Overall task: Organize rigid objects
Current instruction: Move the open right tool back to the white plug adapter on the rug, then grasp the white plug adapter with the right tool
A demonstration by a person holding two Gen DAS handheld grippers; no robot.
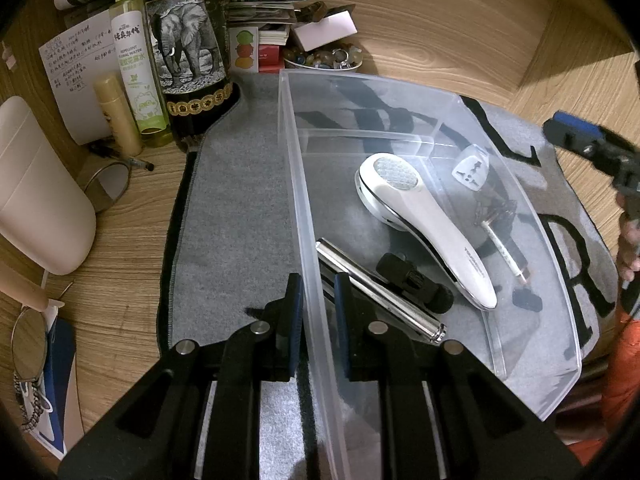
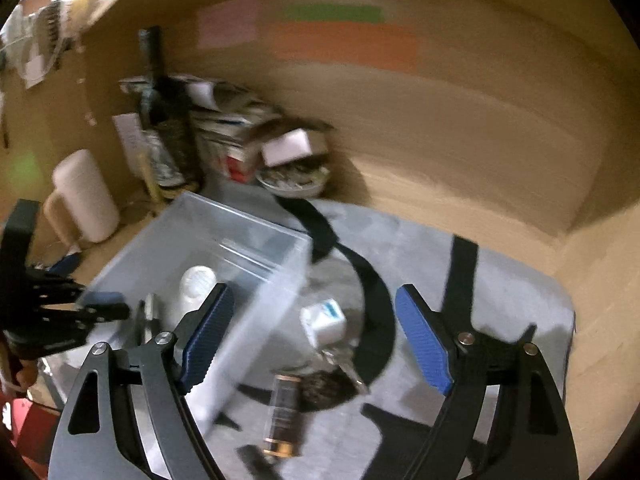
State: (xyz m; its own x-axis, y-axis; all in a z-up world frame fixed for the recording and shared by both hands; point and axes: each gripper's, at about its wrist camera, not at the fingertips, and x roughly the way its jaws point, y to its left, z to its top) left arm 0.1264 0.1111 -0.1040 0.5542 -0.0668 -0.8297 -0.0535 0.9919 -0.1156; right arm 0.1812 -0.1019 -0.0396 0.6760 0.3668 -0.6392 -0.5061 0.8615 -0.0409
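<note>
Left gripper [image 1: 318, 312] clamped shut on the near-left wall of the clear plastic bin [image 1: 292, 184], one blue pad outside, the other inside. Bin standing on a grey felt mat [image 1: 232, 208] with black lettering, spread over the wooden desk [image 1: 120, 248]. Inside the bin: a white handheld device [image 1: 424, 224] lying diagonally across the middle, a silver metal cylinder [image 1: 376, 288] along the left wall just beside the inner pad, a black tool [image 1: 416, 284] between those two, a white plug adapter [image 1: 472, 168] toward the far right wall, a thin white stick [image 1: 504, 252] and small dark bits near the right wall. Right gripper [image 2: 316, 340] open wide, nothing between the pads, held above the mat just outside the bin's right wall; view blurred. Below it on the mat, outside the bin: a white and blue cube-shaped item [image 2: 324, 320], something metallic [image 2: 344, 364] touching it, a dark bottle with a gold base [image 2: 284, 416] lying near the mat's front edge. Clutter of bottles, an elephant-print tin [image 1: 184, 44], papers and a dish of stones [image 1: 324, 58] at the desk's far left corner.
</note>
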